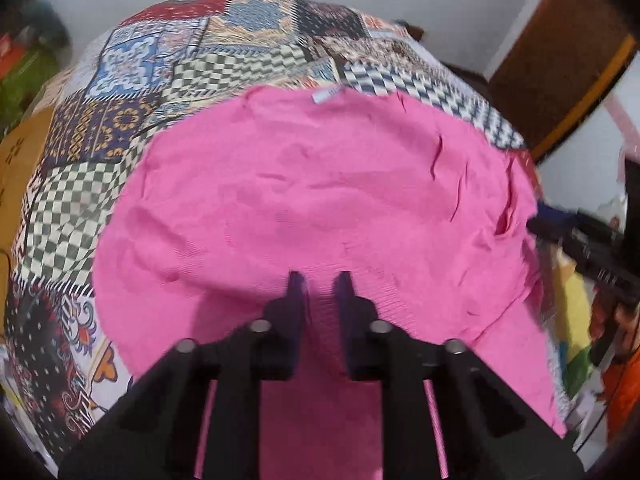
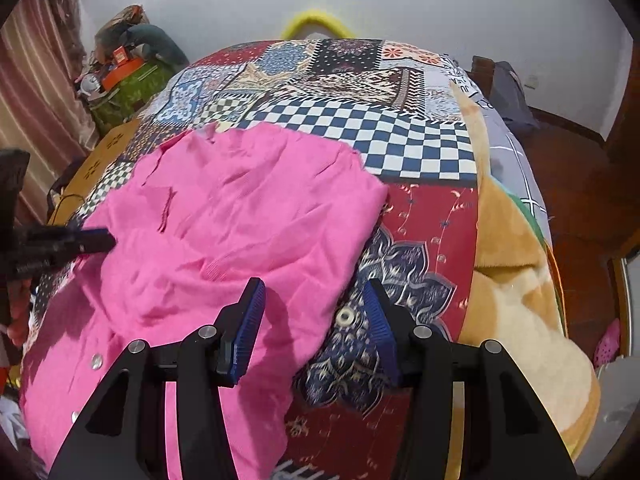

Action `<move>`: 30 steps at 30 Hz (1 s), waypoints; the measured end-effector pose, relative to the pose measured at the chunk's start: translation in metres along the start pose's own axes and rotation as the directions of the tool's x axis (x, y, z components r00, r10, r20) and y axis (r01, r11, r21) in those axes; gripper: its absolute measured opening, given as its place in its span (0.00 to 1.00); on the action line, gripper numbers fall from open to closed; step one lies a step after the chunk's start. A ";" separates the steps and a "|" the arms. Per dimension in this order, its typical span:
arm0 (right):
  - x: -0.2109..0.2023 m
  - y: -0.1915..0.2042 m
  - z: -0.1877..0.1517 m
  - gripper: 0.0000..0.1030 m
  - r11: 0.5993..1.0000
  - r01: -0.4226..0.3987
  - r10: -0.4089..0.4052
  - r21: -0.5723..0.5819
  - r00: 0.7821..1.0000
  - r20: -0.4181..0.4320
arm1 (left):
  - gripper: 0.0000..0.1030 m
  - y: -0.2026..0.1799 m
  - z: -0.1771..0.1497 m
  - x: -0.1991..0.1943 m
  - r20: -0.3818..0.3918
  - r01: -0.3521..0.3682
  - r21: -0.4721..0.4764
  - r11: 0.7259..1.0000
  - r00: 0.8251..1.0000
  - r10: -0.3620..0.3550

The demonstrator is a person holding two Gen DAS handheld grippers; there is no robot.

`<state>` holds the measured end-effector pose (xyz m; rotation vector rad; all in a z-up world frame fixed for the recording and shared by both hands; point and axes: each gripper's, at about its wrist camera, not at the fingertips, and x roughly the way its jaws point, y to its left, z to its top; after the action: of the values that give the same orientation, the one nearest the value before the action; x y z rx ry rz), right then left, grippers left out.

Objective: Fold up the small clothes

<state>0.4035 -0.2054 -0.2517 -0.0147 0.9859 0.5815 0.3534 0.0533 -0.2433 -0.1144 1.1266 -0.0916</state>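
I am flattening the pink garment [image 1: 304, 184] on the bed, both sets of fingers empty.

My left gripper [image 1: 320, 280] is hovering over the garment's near half, fingers almost closed on nothing; my right gripper [image 2: 314, 292] is straddling its right edge, fingers apart. I judge I should pinch that edge and carry it across evenly. The tan blanket [image 2: 516, 280] is crowding the bed's right edge beyond the patchwork bedspread [image 2: 424, 216].
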 end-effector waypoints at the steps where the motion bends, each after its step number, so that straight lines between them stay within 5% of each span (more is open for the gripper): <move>1: 0.002 -0.001 0.001 0.46 1.000 -0.001 0.001 0.005 1.000 -0.002 | 0.08 -0.003 0.000 0.001 0.007 -0.017 0.012 1.000 1.000 0.017; 5: 0.007 0.001 0.003 0.43 1.000 -0.006 0.006 0.000 1.000 0.000 | 0.02 -0.013 -0.001 -0.017 0.097 -0.054 0.056 0.997 0.994 0.048; 9: 0.008 0.003 0.004 0.11 0.998 0.053 -0.052 -0.032 0.999 0.008 | 0.02 -0.022 0.003 -0.051 0.211 -0.061 0.079 0.995 0.977 0.043; 12: 0.009 -0.003 0.006 0.06 0.999 0.046 -0.046 -0.013 0.999 0.009 | 0.02 -0.020 0.013 -0.065 0.256 -0.087 0.080 0.993 0.965 0.064; 15: 0.008 -0.004 0.005 0.05 0.999 0.046 -0.046 -0.006 0.999 0.014 | 0.02 -0.007 0.017 -0.060 0.246 -0.119 0.057 0.991 0.964 0.102; 18: 0.006 -0.002 0.005 0.05 0.999 0.052 -0.052 -0.006 0.999 0.013 | 0.02 0.014 0.014 -0.036 0.139 -0.096 0.009 0.995 0.986 0.094; 22: -0.003 0.002 0.006 0.07 1.000 0.028 -0.028 0.009 1.000 -0.002 | 0.04 0.031 0.003 -0.015 0.051 -0.121 -0.028 0.992 0.991 0.122; 26: -0.016 0.015 0.000 0.31 0.999 0.005 -0.005 -0.032 1.000 -0.003 | 0.30 0.040 -0.008 -0.026 0.052 -0.077 -0.072 0.994 0.995 0.080; 27: -0.018 0.018 -0.002 0.33 0.999 0.003 -0.003 -0.045 1.000 -0.001 | 0.39 0.040 -0.010 -0.029 0.060 -0.067 -0.079 0.995 0.996 0.072; 30: -0.021 0.028 -0.014 0.33 0.997 -0.014 0.014 -0.081 1.000 -0.011 | 0.45 0.040 -0.022 -0.040 0.083 -0.028 -0.085 0.996 0.996 0.036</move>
<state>0.3703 -0.1948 -0.2361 -0.0831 0.9723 0.6347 0.3172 0.0971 -0.2219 -0.1738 1.0476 -0.0104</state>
